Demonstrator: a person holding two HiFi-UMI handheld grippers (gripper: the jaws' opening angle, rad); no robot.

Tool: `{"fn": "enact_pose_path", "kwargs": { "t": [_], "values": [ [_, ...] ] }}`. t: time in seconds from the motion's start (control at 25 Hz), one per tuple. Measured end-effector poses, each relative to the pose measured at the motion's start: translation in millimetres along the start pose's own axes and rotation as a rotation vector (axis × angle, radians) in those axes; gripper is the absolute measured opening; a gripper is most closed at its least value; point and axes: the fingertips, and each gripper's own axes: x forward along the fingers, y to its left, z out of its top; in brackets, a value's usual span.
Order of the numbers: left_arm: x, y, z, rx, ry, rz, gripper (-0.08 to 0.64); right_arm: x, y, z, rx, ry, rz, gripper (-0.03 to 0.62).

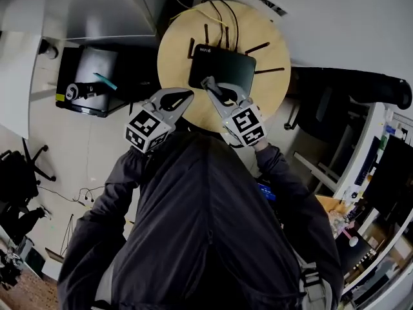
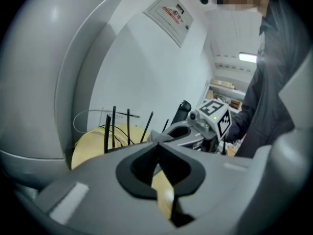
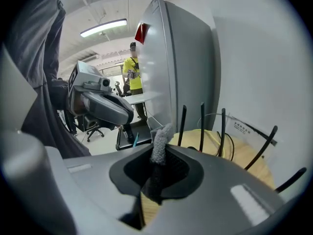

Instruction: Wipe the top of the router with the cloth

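A black router (image 1: 222, 67) with several upright antennas lies on a round wooden table (image 1: 177, 41). My right gripper (image 1: 210, 86) sits over the router's near edge, shut on a grey cloth (image 3: 159, 142) that sticks up between its jaws. In the right gripper view the antennas (image 3: 202, 125) rise just beyond the jaws. My left gripper (image 1: 182, 98) hovers at the table's near left rim, beside the router, shut with nothing in it. The left gripper view shows its closed jaws (image 2: 157, 146), the antennas (image 2: 113, 127) and the right gripper (image 2: 188, 131) to its right.
Yellow and black cables (image 1: 222, 15) trail from the router's back across the table. A black cart (image 1: 87, 79) stands to the left on the floor, a dark chair (image 1: 348, 89) to the right. A tall grey cabinet (image 3: 183, 67) and a person in yellow (image 3: 132, 72) show behind.
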Motion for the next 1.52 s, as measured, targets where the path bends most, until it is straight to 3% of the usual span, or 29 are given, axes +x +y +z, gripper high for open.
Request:
{"fn": "enact_pose_path", "kwargs": {
  "t": [0.12, 0.28, 0.48, 0.68, 0.88, 1.24, 1.52],
  "values": [
    [5, 3, 5, 0.029, 0.011, -0.008, -0.009, 14, -6, -6, -0.055, 0.045, -0.013, 0.034],
    [3, 17, 10, 0.057, 0.026, -0.005, -0.009, 51, -37, -23, -0.015, 0.155, -0.008, 0.034],
    [-14, 33, 9, 0.036, 0.028, 0.044, -0.008, 113, -89, -41, -0.005, 0.299, 0.008, 0.034],
    [-24, 35, 5, 0.037, 0.036, 0.040, -0.009, 151, -123, -63, -0.051, 0.466, -0.019, 0.034],
    [-31, 36, 2, 0.030, 0.026, 0.030, -0.009, 155, -106, -76, -0.059, 0.530, 0.012, 0.034],
    [-19, 32, 5, 0.031, 0.029, -0.002, -0.009, 118, 2, -105, -0.134, 0.510, 0.179, 0.034],
    [-16, 29, 5, 0.030, 0.030, 0.006, -0.009, 116, 6, -106, -0.095, 0.510, 0.233, 0.034]
  ]
}}
